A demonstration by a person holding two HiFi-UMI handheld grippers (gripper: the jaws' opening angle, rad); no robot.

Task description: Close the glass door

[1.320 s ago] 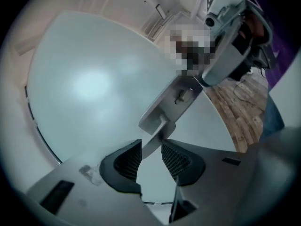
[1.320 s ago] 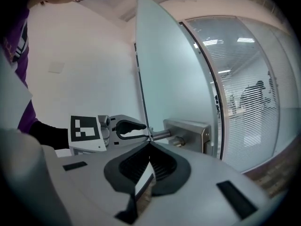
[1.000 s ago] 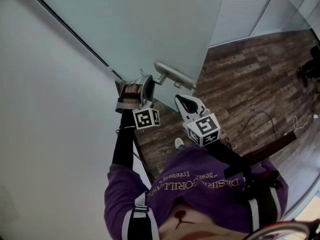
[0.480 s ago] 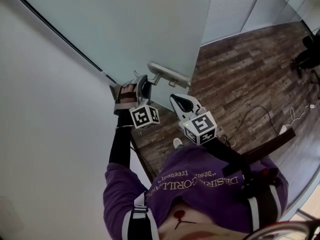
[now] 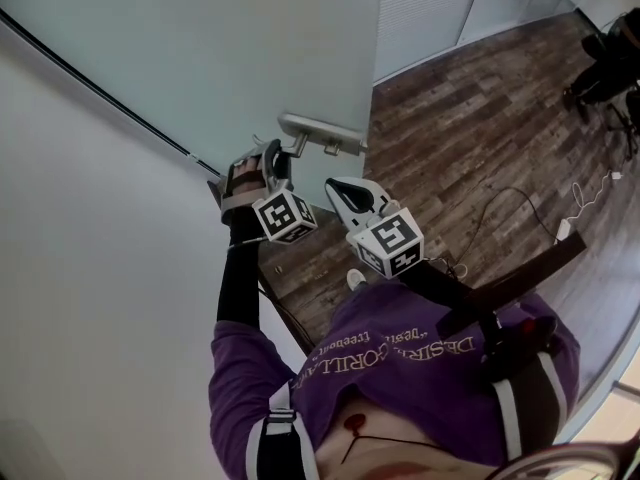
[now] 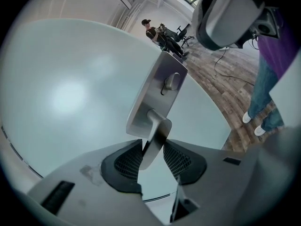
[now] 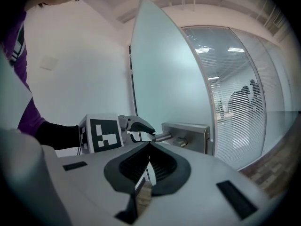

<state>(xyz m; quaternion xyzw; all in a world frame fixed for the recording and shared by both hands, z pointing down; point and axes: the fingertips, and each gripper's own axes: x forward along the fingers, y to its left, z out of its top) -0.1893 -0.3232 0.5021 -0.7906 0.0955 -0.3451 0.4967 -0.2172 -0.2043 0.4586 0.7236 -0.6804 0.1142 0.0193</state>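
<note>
The grey left gripper (image 5: 270, 160), held in the left hand (image 5: 240, 180) at the end of a raised, black-sleeved left arm (image 5: 237, 278), points slightly downward. Its jaws are opening, with a silver metal door lever (image 6: 154, 138) between them. The white right gripper (image 5: 340, 190) hovers just beside it on a dark-sleeved right arm (image 5: 455, 293), jaws together and empty.

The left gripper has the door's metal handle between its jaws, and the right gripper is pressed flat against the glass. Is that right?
Not quite. The right gripper does not touch the glass door: it hangs in the air beside the left gripper, jaws together, as the right gripper view shows. The rest holds: the handle sits between the left gripper's jaws, which are opening.
</note>
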